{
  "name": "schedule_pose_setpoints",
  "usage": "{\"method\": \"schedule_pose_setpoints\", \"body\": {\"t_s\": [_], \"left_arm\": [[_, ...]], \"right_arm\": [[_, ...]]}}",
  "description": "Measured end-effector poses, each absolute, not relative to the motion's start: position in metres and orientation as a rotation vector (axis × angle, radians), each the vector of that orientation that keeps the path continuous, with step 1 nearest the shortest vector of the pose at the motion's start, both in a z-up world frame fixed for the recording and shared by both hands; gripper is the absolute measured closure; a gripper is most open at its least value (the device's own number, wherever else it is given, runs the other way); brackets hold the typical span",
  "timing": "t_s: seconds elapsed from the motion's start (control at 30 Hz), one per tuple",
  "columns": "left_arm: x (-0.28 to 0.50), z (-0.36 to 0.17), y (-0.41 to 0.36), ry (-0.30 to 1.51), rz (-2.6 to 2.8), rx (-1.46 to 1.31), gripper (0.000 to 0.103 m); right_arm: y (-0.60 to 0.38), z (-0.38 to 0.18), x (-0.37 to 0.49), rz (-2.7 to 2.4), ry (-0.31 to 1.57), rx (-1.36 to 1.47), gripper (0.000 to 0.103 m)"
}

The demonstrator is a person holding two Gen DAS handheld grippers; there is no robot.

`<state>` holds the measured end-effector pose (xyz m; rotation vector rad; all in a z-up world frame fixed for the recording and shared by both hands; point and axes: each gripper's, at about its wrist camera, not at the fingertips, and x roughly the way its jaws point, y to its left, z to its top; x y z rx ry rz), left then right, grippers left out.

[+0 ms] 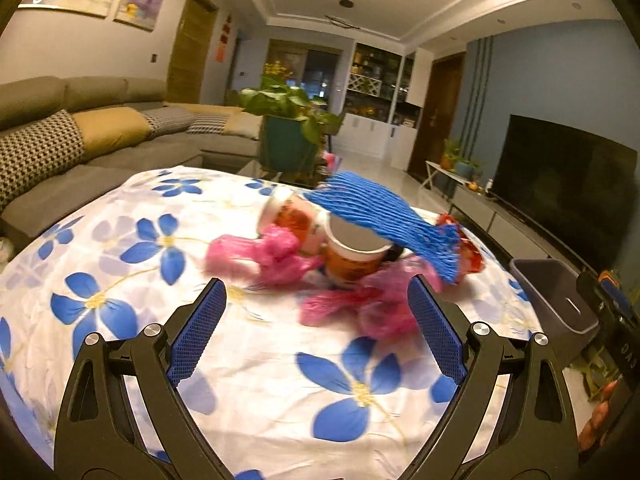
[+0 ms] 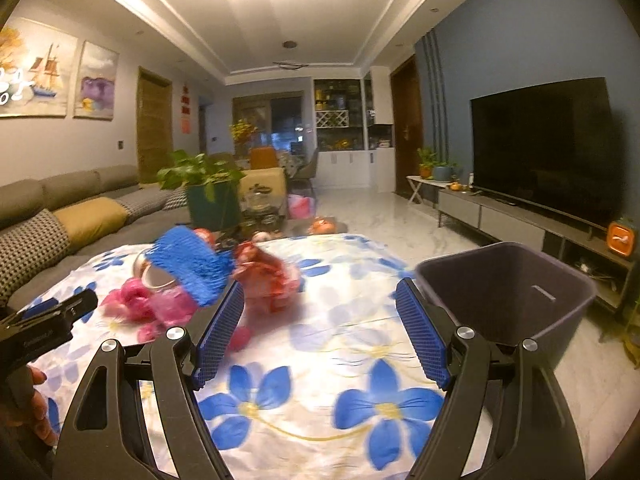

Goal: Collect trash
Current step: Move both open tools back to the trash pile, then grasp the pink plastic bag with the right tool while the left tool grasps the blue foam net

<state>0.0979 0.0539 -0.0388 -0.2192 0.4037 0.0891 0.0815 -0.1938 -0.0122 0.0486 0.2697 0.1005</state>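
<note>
Trash lay heaped at the centre of the left wrist view, on a worktop (image 1: 120, 264) covered with a white cloth printed with blue flowers. Nearest the lens, the left tongs (image 1: 316, 296) stood wide apart with nothing between the blue pads, low over the cloth. Just beyond their tips lay crumpled pink plastic bags (image 1: 272, 256), blurred, touching the pile. Behind the bags sat two paper cups: one upright cup (image 1: 352, 256) at the middle of the frame and one tipped cup (image 1: 292, 216) lying on its side to its upper left, the two touching. A blue foam net (image 1: 380, 216) lay draped over the upright cup's mouth, slanting down to the right. A red wrapper (image 1: 468, 248) showed past the net's right end.

In the right wrist view, the right tongs (image 2: 320, 296) were likewise spread apart and empty, above the cloth at lower centre. The red wrapper lay just beyond the left pad. A dark grey bin (image 2: 508, 292) stood at the right of the frame, beside the worktop's edge. Farther back, a green potted plant (image 2: 204, 184) stood left of centre, and a black television (image 2: 540, 148) filled the right wall.
</note>
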Motion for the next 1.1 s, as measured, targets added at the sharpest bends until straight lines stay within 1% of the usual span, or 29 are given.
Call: {"method": "schedule_pose_setpoints", "body": {"t_s": [0.4,0.53,0.6,0.67,0.7,0.77,0.97,1.1], "left_arm": [[0.098,-0.047,0.104,0.398,0.219,-0.254,0.013],[0.096,-0.052,0.118,0.398,0.243,-0.268,0.013],[0.097,-0.053,0.122,0.399,0.248,-0.271,0.013],[0.098,-0.055,0.126,0.402,0.250,-0.272,0.013],[0.098,-0.055,0.127,0.403,0.251,-0.272,0.013],[0.099,-0.057,0.128,0.406,0.250,-0.275,0.013],[0.103,-0.059,0.127,0.413,0.233,-0.281,0.013],[0.103,-0.058,0.125,0.406,0.221,-0.276,0.013]], "right_arm": [[-0.108,-0.039,0.115,0.295,0.339,-0.025,0.027],[-0.083,-0.046,0.125,0.321,0.346,-0.059,0.033],[-0.077,-0.049,0.132,0.327,0.361,-0.065,0.038],[-0.071,-0.052,0.140,0.332,0.388,-0.066,0.047],[-0.070,-0.053,0.142,0.335,0.396,-0.063,0.050],[-0.070,-0.053,0.148,0.342,0.414,-0.055,0.064],[-0.068,-0.056,0.147,0.377,0.428,-0.074,0.092],[-0.072,-0.053,0.135,0.417,0.426,-0.064,0.094]]}}
